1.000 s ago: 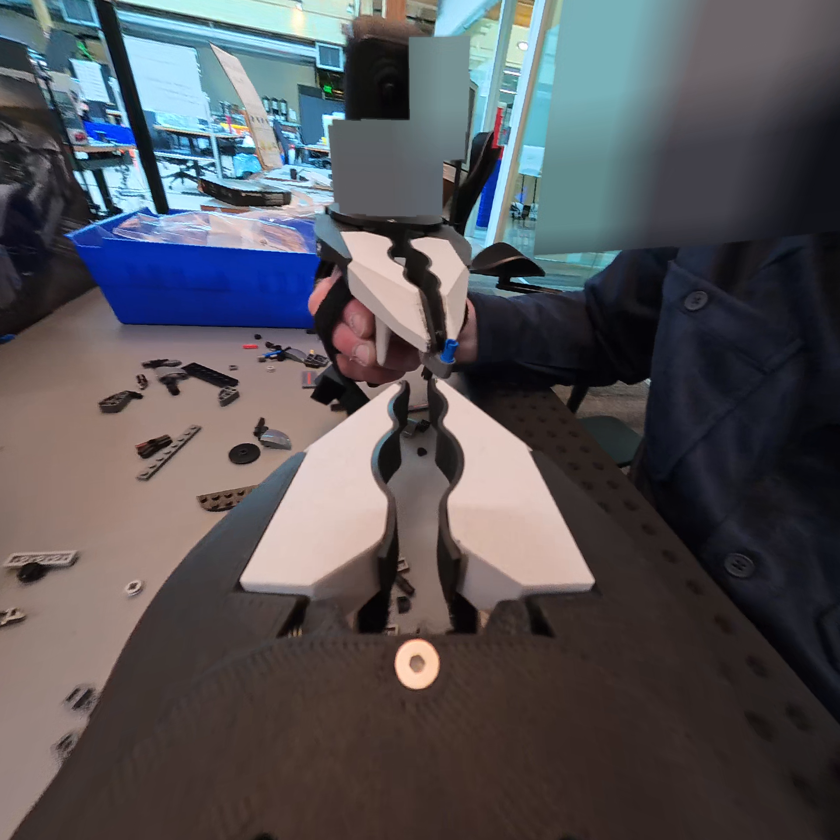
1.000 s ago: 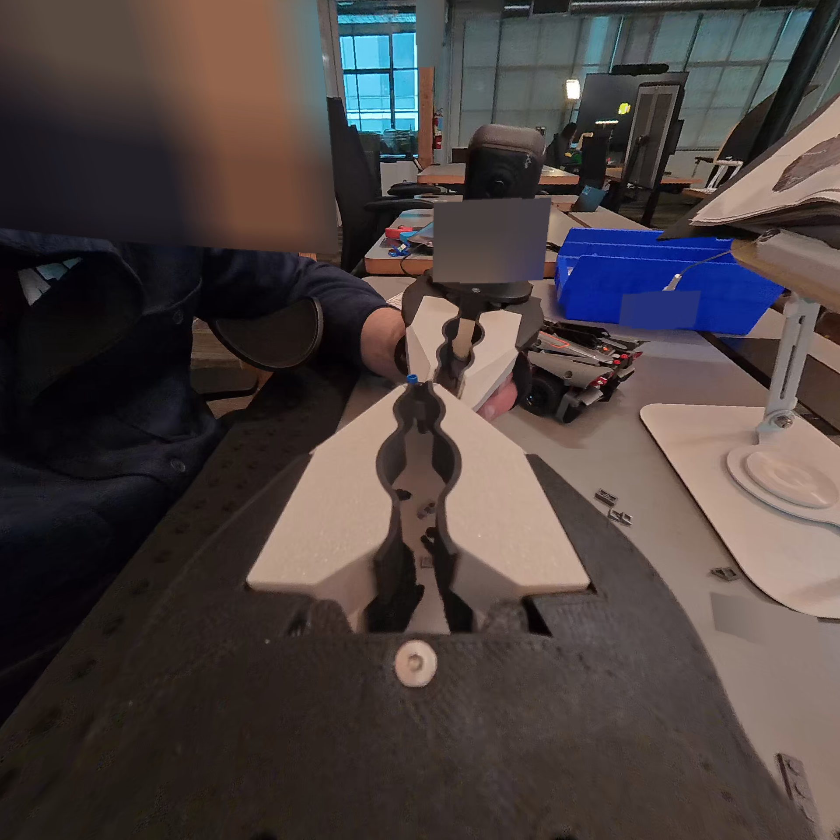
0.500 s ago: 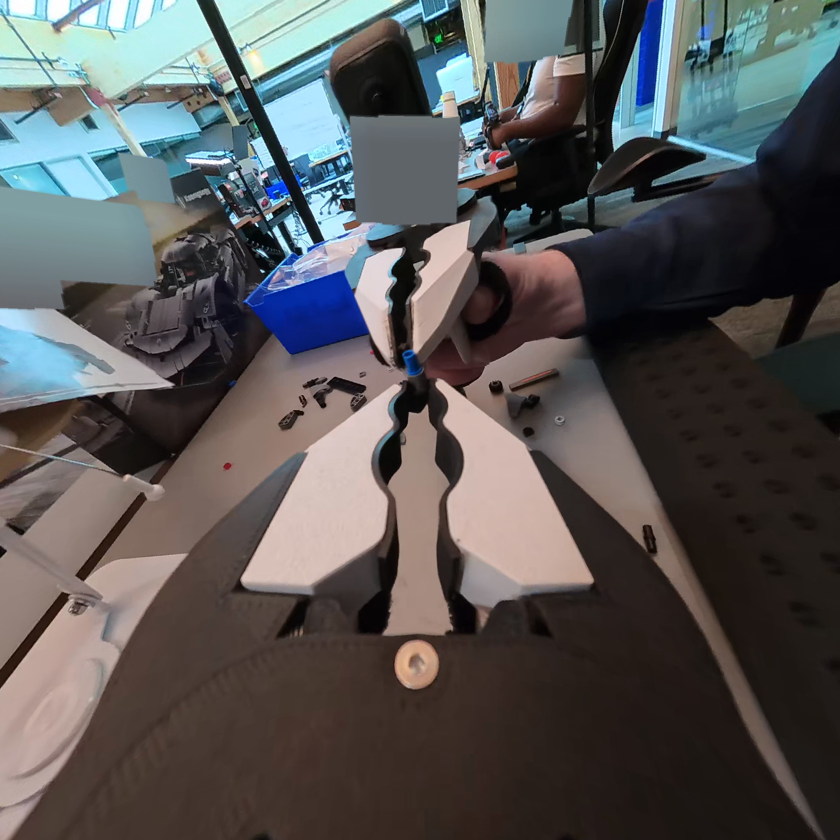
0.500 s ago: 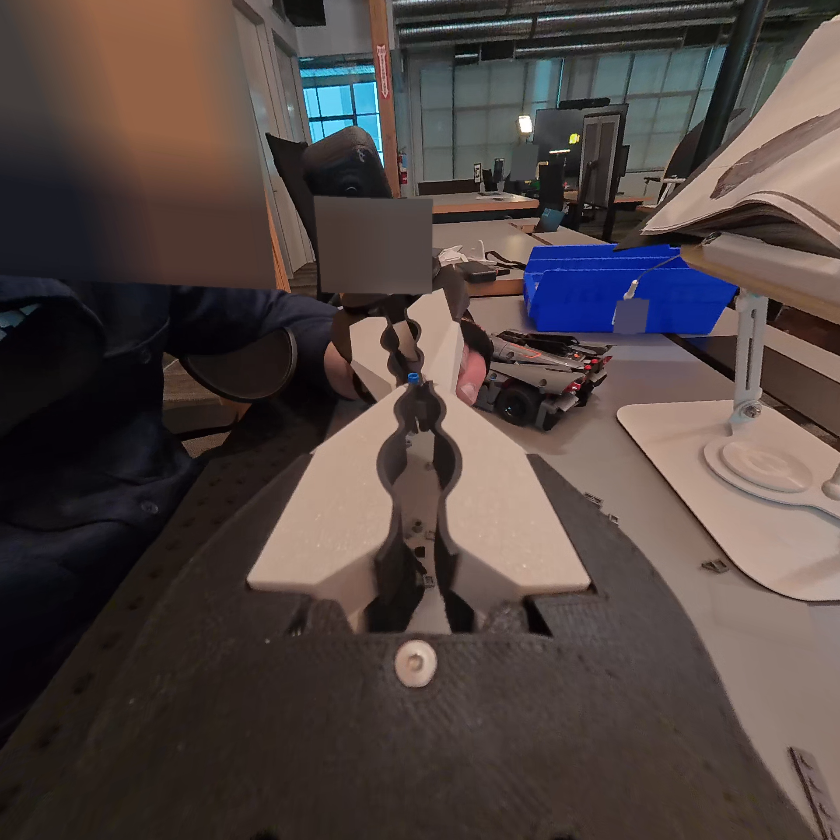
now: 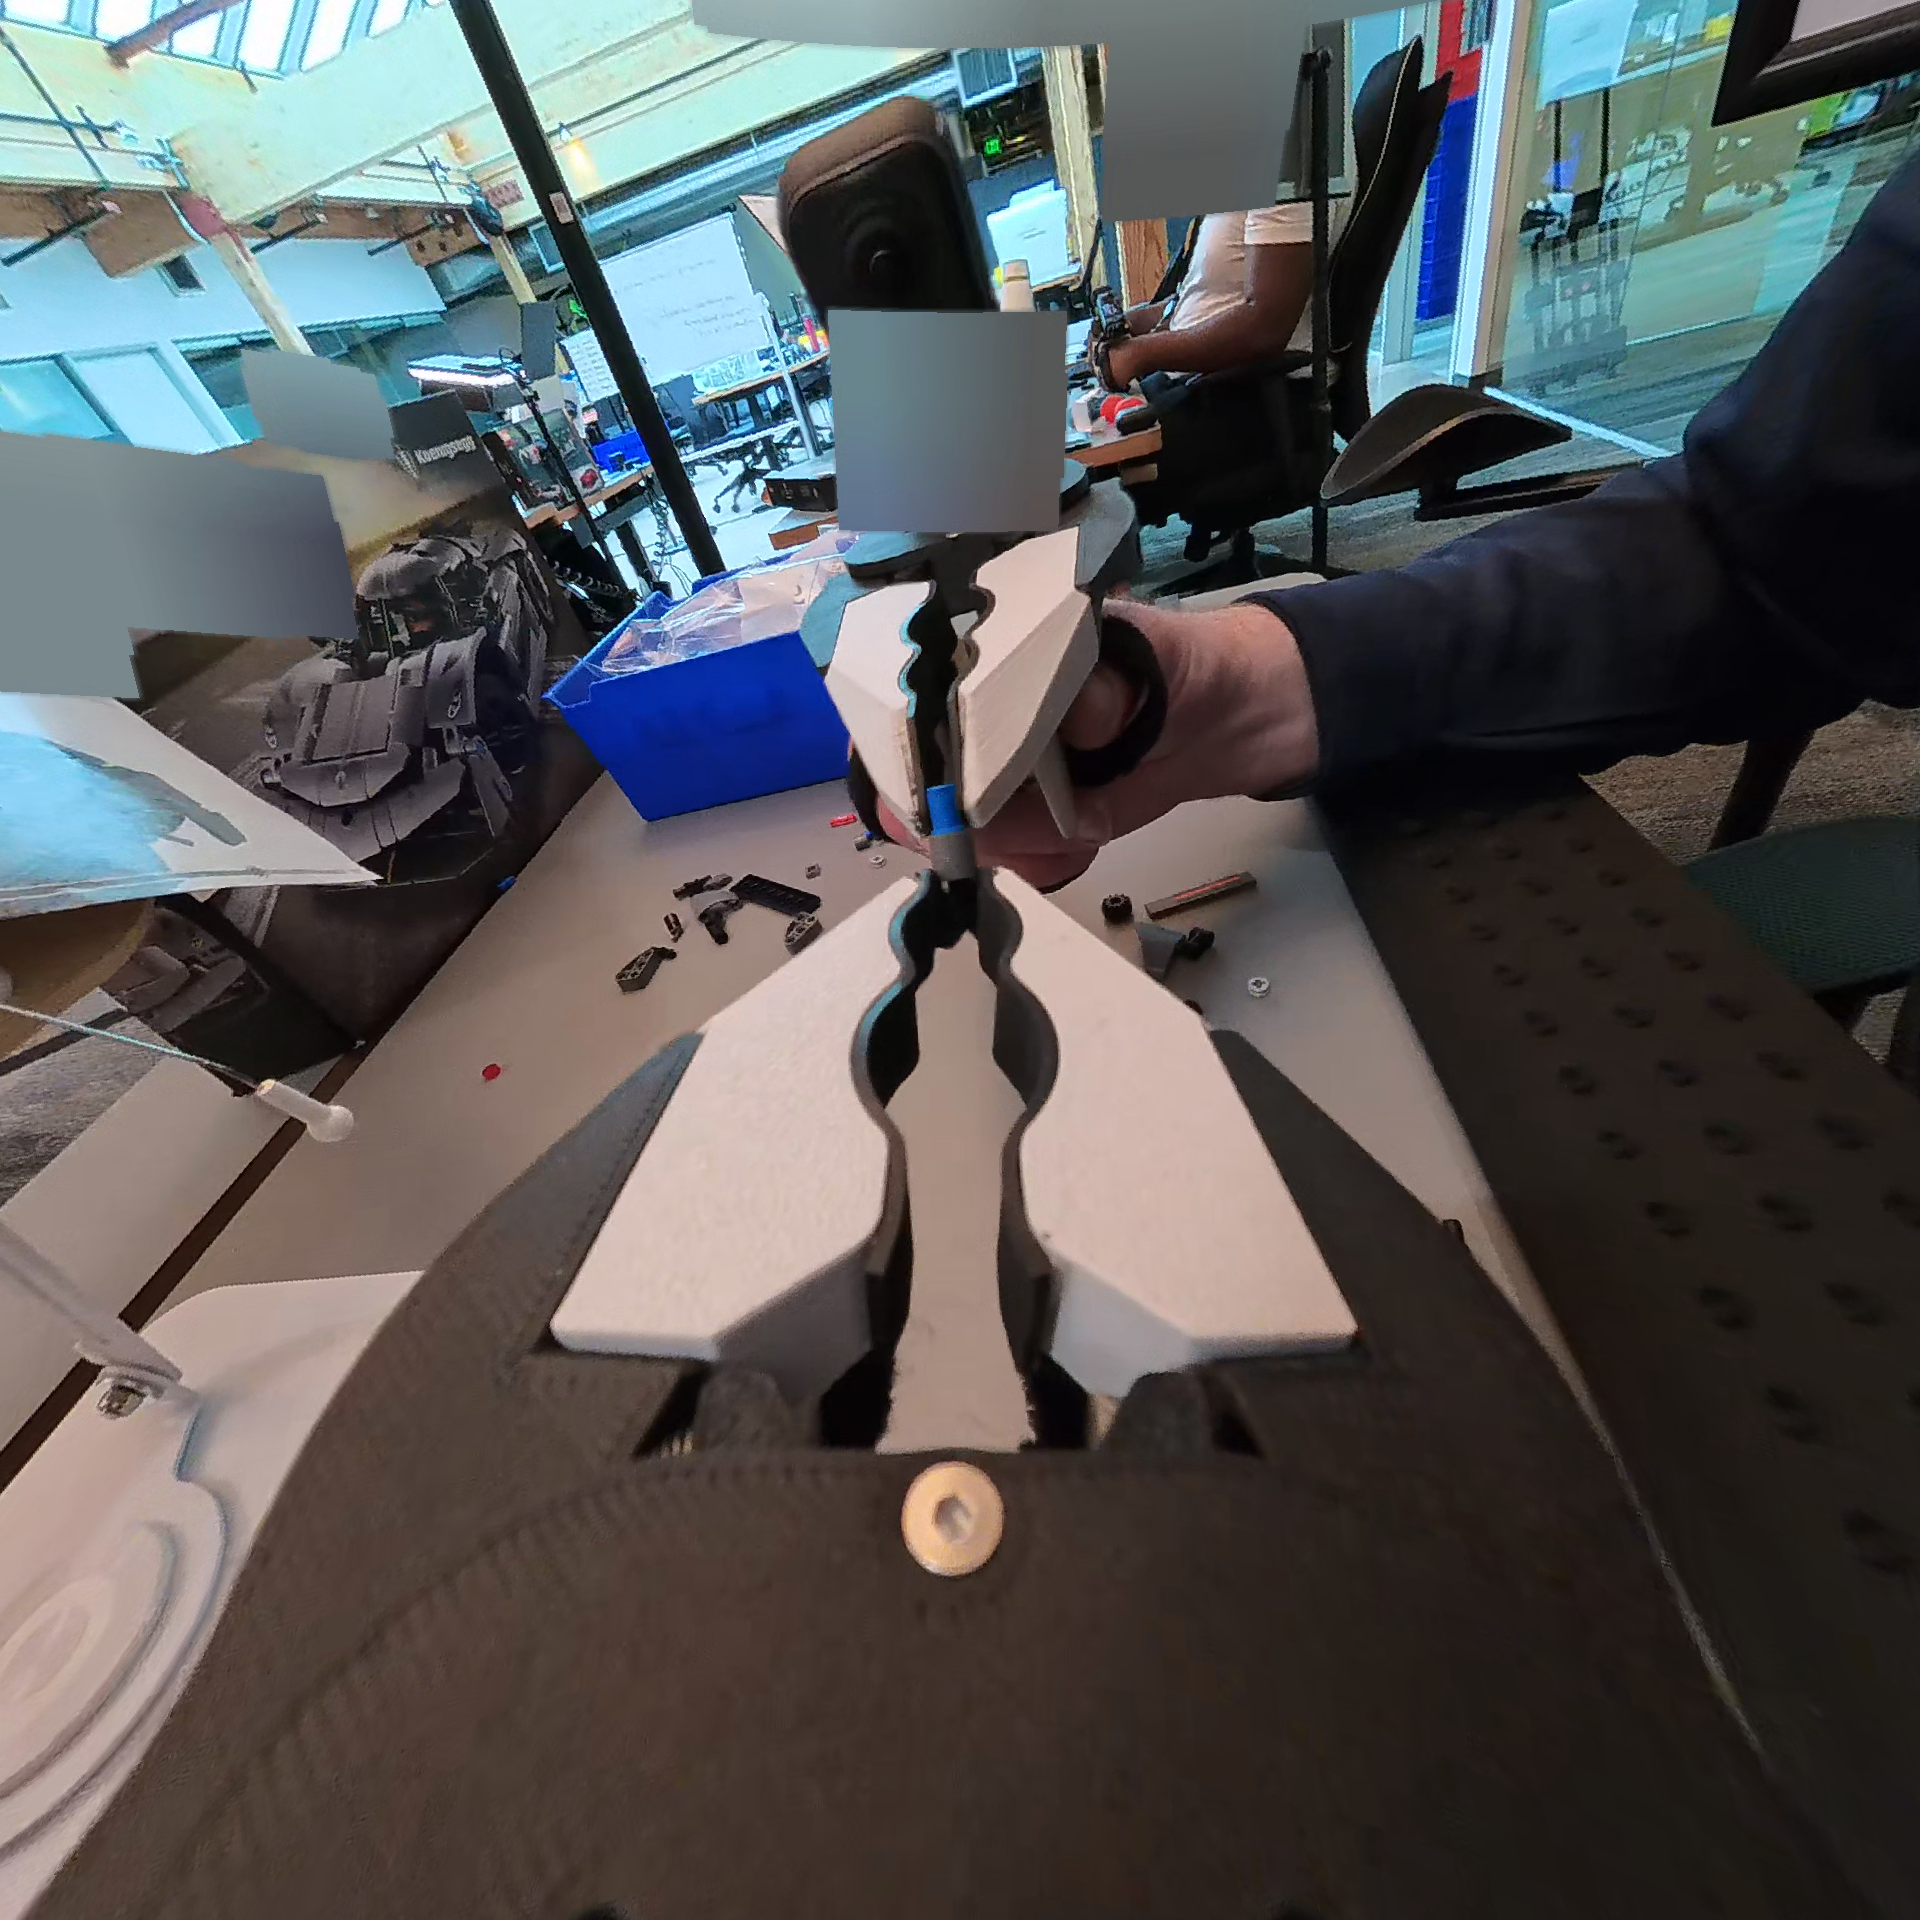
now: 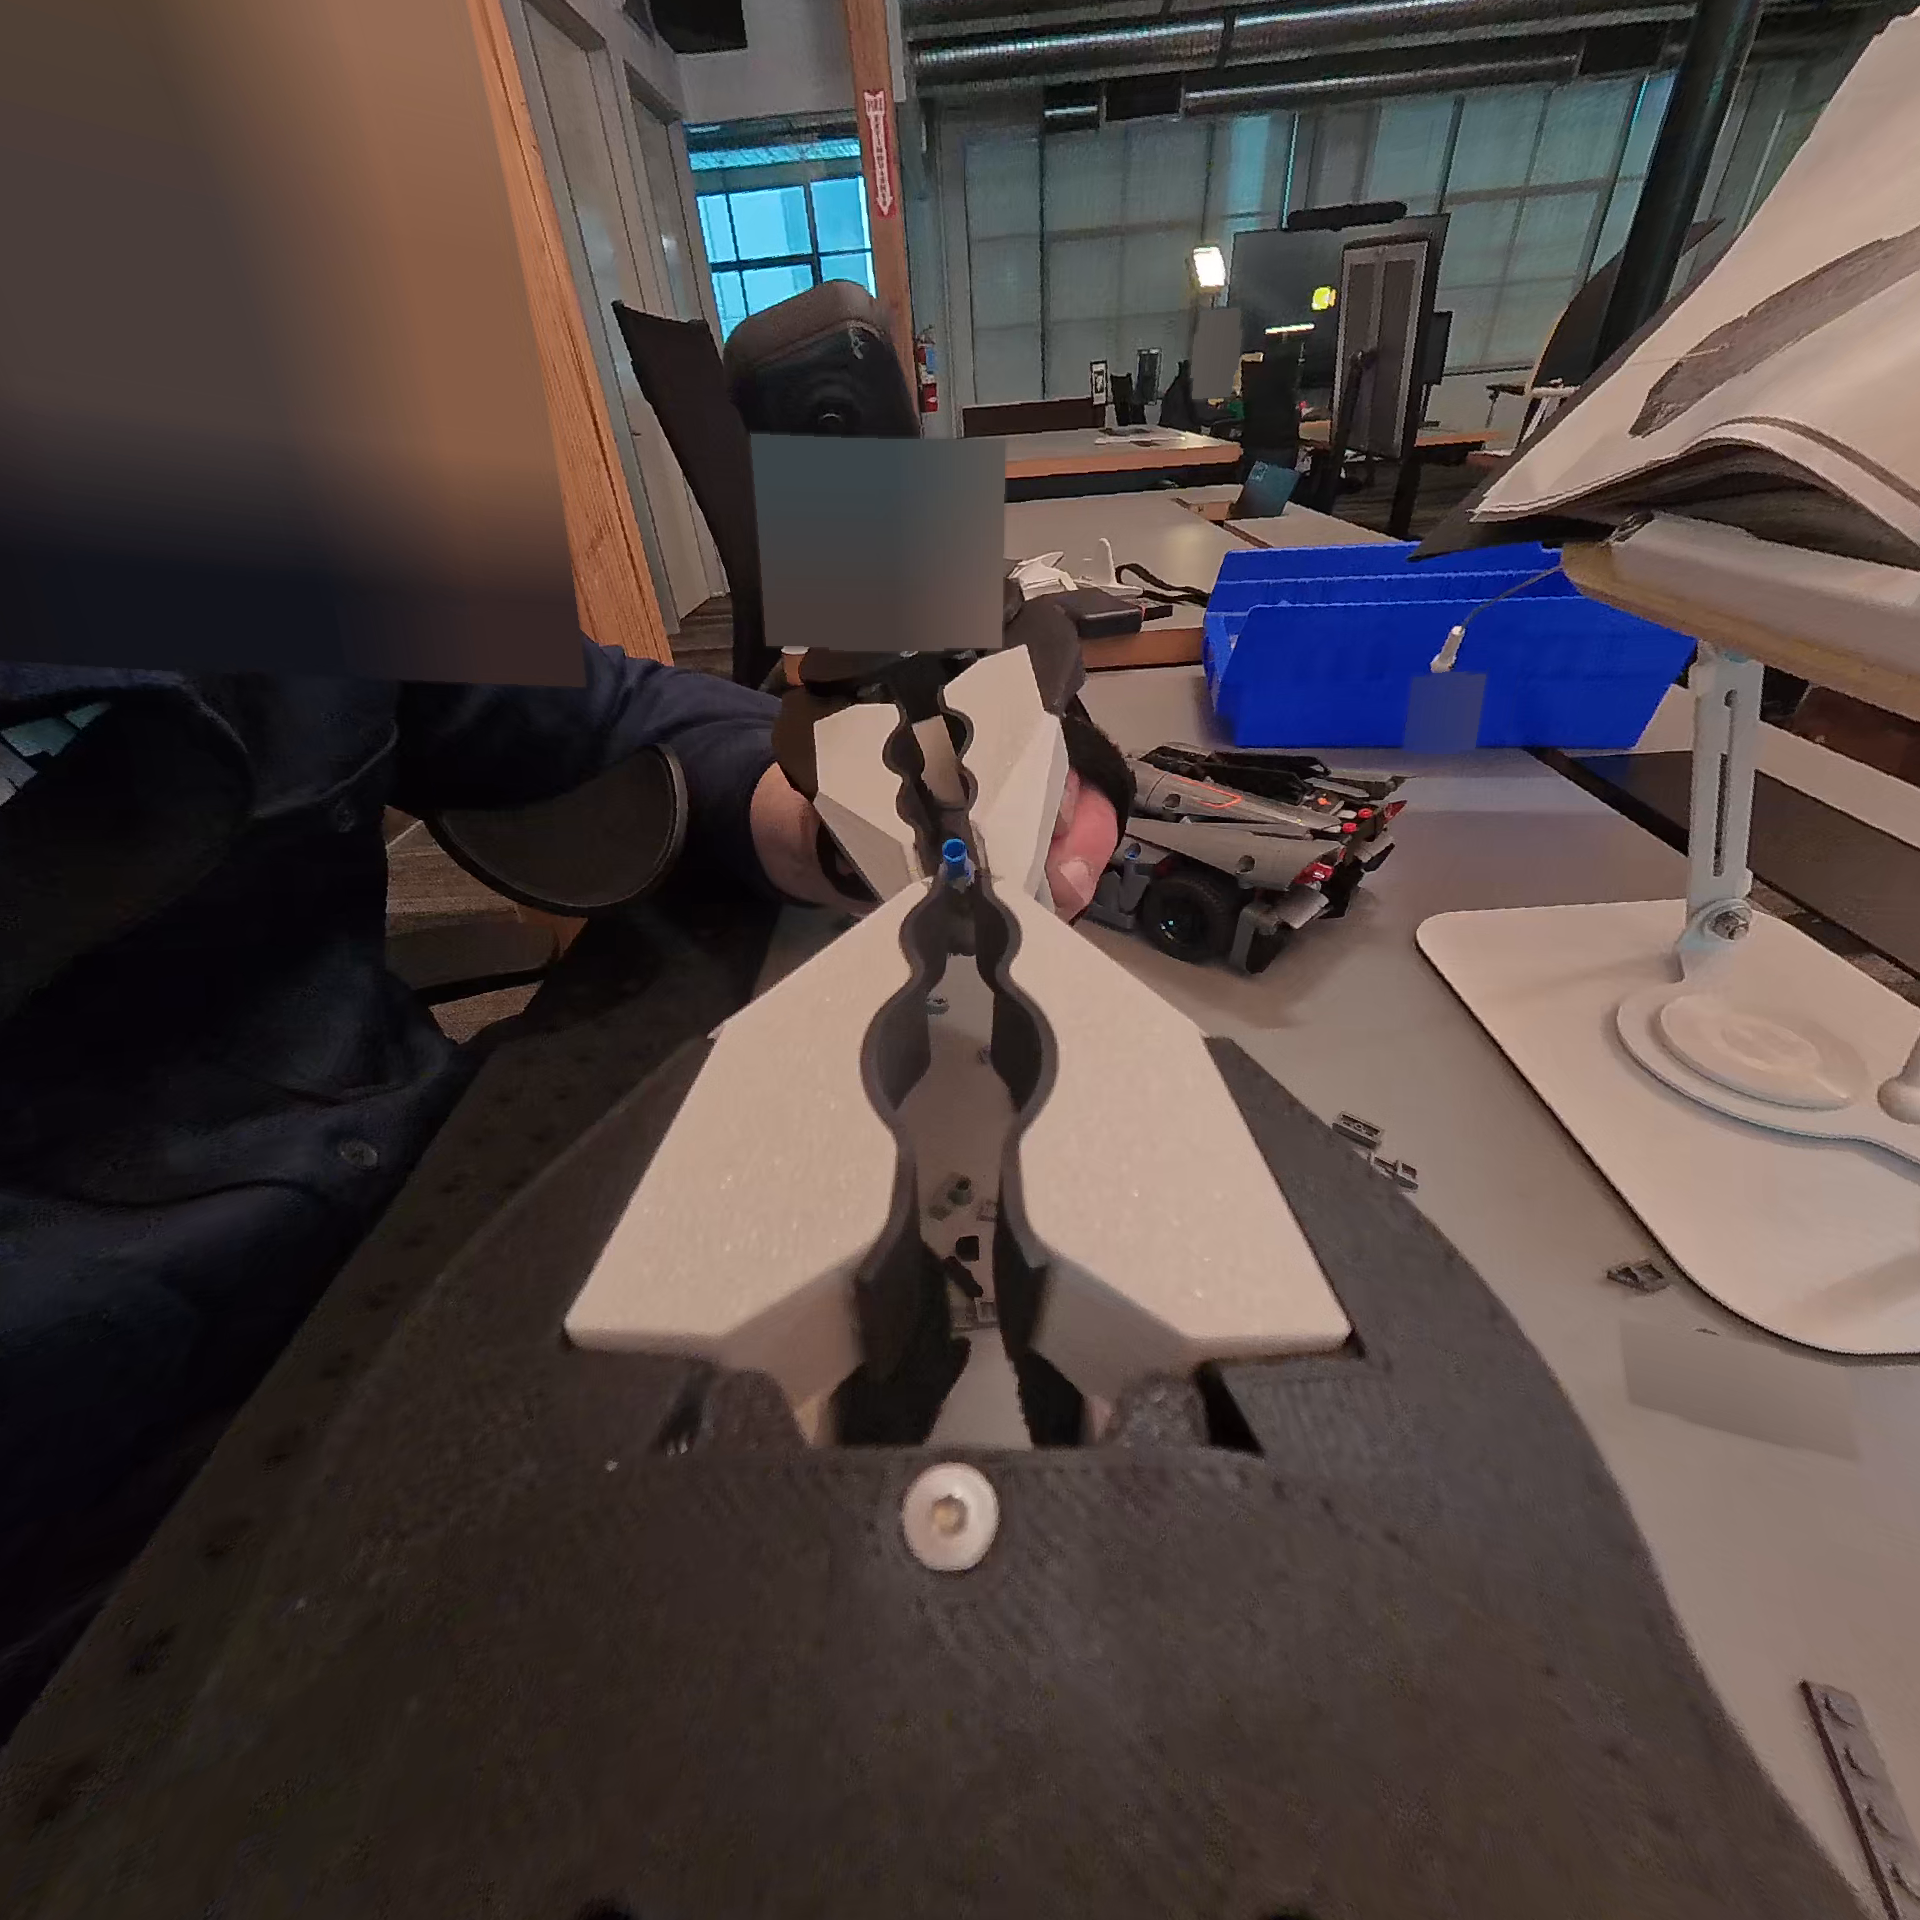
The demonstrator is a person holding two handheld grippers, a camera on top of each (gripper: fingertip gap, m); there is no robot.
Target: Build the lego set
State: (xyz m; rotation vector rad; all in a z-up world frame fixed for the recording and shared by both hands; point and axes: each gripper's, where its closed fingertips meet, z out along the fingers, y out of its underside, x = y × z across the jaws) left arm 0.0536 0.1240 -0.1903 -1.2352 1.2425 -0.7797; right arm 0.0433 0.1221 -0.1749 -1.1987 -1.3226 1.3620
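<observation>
My two grippers meet tip to tip above the grey table (image 5: 499, 1029). My right gripper (image 6: 956, 891) is shut on a small blue pin (image 6: 954, 860). In the left wrist view it (image 5: 940, 821) is held by a hand, and the blue pin (image 5: 943, 805) sticks out of its tips with a small grey piece (image 5: 952, 854) on its end. My left gripper (image 5: 943, 902) is closed to a narrow gap around the lower end of that grey piece. A part-built grey Lego car (image 6: 1247, 852) stands on the table behind the grippers.
Loose dark Lego parts (image 5: 727, 914) lie near a blue bin (image 5: 717, 727), which also shows in the right wrist view (image 6: 1403, 665). A white stand base (image 6: 1662, 1091) carries an open booklet (image 6: 1714, 395). A black perforated mat (image 5: 1610, 1143) lines the near table edge. The tips of both grippers are at nearly the same place. The part-built grey Lego car (image 6: 1247, 852) is about equally far from each gripper, around 25 centimeters.
Both grippers have swung round together, so the backgrounds shifted. The tips have come closer, and the grey piece on the blue pin now sits in my left gripper's tips.
</observation>
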